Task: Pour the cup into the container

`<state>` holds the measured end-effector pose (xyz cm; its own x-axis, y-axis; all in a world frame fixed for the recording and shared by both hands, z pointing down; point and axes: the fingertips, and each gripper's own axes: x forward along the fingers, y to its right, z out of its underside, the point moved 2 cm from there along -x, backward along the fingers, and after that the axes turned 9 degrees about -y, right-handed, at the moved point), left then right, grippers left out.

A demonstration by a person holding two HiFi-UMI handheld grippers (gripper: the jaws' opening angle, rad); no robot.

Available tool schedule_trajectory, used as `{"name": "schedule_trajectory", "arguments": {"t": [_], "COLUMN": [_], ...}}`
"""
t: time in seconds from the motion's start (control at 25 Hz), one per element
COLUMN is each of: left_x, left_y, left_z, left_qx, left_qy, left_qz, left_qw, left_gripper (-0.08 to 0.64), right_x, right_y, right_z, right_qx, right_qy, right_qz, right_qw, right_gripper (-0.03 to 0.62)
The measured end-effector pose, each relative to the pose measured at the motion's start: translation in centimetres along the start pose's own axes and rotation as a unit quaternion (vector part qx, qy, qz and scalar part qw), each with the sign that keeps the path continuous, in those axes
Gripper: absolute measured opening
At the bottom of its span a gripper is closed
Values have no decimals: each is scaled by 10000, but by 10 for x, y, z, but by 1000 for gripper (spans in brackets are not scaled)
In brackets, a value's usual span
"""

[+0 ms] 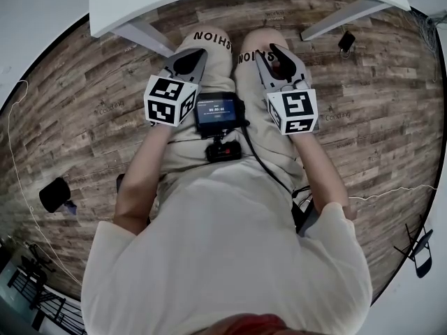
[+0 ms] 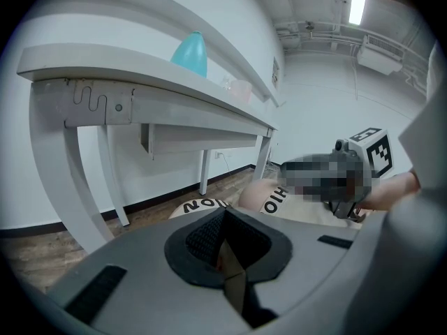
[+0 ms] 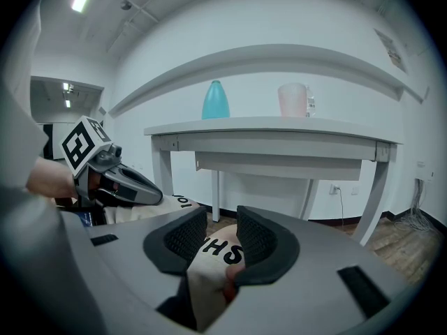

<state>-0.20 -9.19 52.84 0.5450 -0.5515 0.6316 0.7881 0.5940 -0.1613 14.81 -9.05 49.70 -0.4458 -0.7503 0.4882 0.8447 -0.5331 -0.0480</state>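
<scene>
Now the left gripper [image 1: 189, 61] is sitting closed and empty over the knees [image 1: 260, 42], the right gripper [image 1: 279, 56] gaping slightly, empty.

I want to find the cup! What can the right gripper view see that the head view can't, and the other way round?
Only right gripper view: a teal bottle and a pink cup on the table. Only head view: a small screen. Both: the table, the left gripper, the shorts.
</scene>
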Motion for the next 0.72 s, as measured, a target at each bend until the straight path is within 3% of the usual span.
{"name": "schedule_trajectory", "arguments": {"t": [0.72], "left_x": [-1], "left_y": [-2], "left_z": [-1], "left_qx": [9], "left_qy": [0], "left_qz": [-2], "left_qw": [10000], "left_gripper": [11], "right_x": [2], "right_y": [-1], "right_z": [-2], "right_qx": [-10], "right_qy": [6], "right_qz": [1], "right_qw": [10000], "right_gripper": [138]}}
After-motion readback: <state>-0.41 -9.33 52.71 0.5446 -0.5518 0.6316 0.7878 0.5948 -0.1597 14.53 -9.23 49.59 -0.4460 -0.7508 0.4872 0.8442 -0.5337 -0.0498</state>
